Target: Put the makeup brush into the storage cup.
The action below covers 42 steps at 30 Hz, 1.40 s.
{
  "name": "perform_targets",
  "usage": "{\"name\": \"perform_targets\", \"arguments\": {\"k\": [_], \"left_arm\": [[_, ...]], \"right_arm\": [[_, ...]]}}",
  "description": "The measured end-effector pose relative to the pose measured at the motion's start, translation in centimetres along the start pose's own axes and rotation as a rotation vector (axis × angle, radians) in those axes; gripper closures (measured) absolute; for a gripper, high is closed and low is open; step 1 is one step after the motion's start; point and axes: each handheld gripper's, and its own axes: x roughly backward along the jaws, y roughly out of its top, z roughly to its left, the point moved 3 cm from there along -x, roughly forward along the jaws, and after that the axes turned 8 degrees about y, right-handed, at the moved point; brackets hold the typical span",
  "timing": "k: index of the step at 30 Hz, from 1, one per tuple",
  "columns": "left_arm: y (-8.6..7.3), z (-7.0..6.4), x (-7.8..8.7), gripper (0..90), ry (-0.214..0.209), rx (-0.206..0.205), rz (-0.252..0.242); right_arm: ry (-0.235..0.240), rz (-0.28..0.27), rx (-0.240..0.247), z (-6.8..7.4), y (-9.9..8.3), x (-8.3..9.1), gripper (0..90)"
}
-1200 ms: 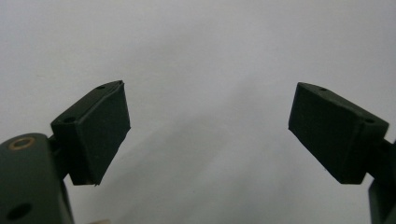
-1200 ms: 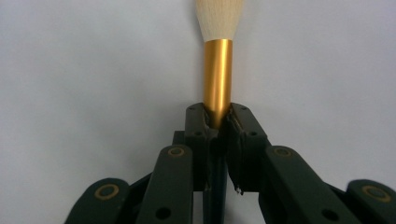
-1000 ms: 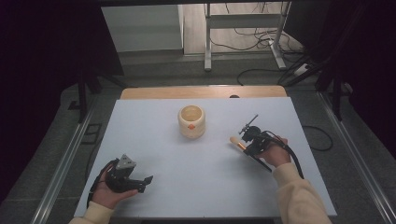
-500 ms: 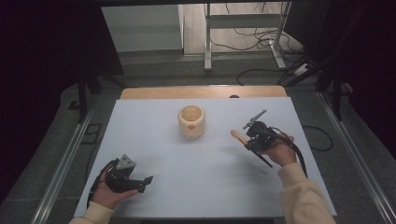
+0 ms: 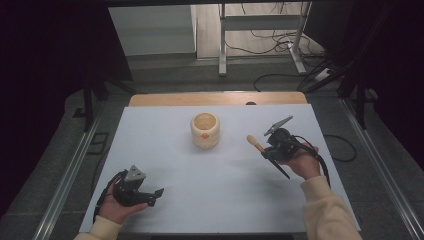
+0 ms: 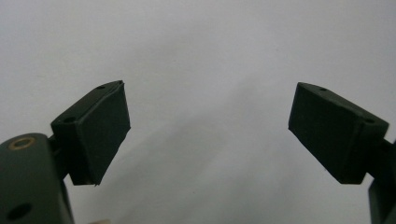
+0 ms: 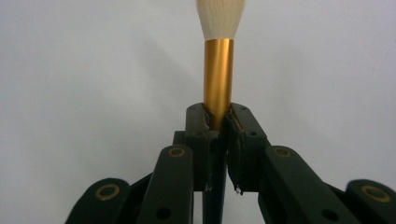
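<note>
On the right side of the white table (image 5: 220, 200), the right gripper (image 5: 263, 148) is clamped on a brush with a gold metal ferrule, pale bristles and a dark handle (image 5: 256, 144). In the high view the brush lies at a slant in the gripper: its bristle end points up-left toward the middle of the table, and its thin dark handle trails back down-right past the hand. The brush is held just above the table surface, to the right of a round cream-coloured cup with a small orange mark on its side (image 5: 205, 130), near it but clearly apart from it.

The right gripper view shows the two black jaws pressed against the gold ferrule (image 7: 218, 79) from both sides, with the white bristles (image 7: 220, 18) standing past the jaw tips over plain white surface.

The left gripper (image 5: 150, 196) sits at the near left of the table, held in the person's hand, well apart from the cup and the brush. In the left gripper view its jaws stand wide apart with nothing between them, over bare white tabletop.

The cup stands upright near the far middle of the table.
</note>
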Motion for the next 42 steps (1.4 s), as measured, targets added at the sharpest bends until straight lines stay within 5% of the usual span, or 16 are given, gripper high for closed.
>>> {"name": "perform_targets", "arguments": {"k": [10,42], "left_arm": [[0.0,0.0,0.0,13.6,0.000,-0.001,0.001],[0.0,0.0,0.0,13.7,0.000,-0.003,0.000]], "right_arm": [[0.023,-0.079,-0.024,-0.1,0.0,0.7,80.0],[0.054,-0.199,-0.069,-0.1,0.2,1.6,79.9]]}}
